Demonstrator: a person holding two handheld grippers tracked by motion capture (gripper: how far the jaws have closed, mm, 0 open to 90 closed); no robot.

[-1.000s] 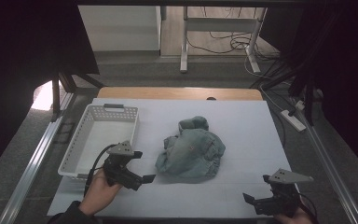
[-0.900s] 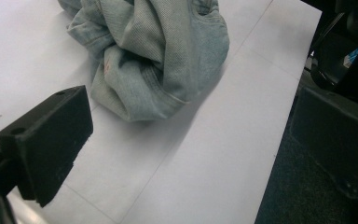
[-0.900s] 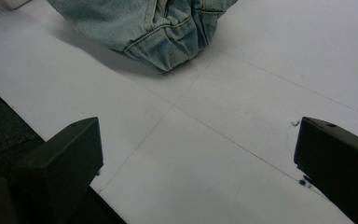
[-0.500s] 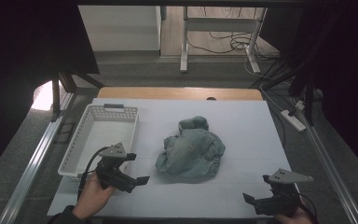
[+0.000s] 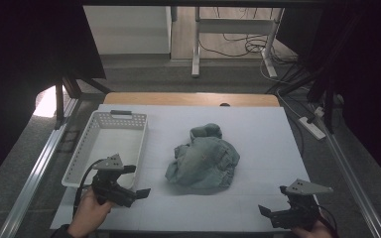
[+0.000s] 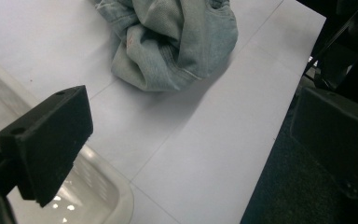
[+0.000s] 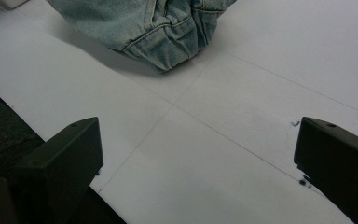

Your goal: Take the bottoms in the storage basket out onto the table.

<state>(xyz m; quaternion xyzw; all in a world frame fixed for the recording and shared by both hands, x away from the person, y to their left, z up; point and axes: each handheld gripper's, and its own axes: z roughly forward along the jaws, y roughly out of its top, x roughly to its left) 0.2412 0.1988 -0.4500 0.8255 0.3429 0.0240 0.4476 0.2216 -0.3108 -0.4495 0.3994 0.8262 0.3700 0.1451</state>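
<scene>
- Two grippers are at the near edge of the white table (image 5: pixel 258 124), one in each hand of the person, and both are empty.
- The left gripper (image 5: pixel 138 184) is held by the left hand (image 5: pixel 92 213) at the near left part of the table, just beside the near corner of the white basket (image 5: pixel 87 148). Its jaws are wide apart and nothing is between them. In the left gripper view, one jaw is above the rim of the basket (image 6: pixel 116 193) and the other jaw is past the table edge, over the dark floor.
- The right gripper (image 5: pixel 270 214) is at the near right corner of the table. Its jaws are also wide open and hold nothing; in the right gripper view only bare white table surface (image 7: pixel 242 121) lies between them.
- The crumpled denim garment (image 5: pixel 203 158), light blue-grey, lies in a heap near the middle of the table. It is to the right of the basket and apart from it.
- The garment (image 6: pixel 172 42) is well apart from both grippers; no jaw touches it. In the right gripper view its folded hem (image 7: pixel 163 44) faces the gripper.
- The basket stands at the left side of the table, and its inside looks empty.
</scene>
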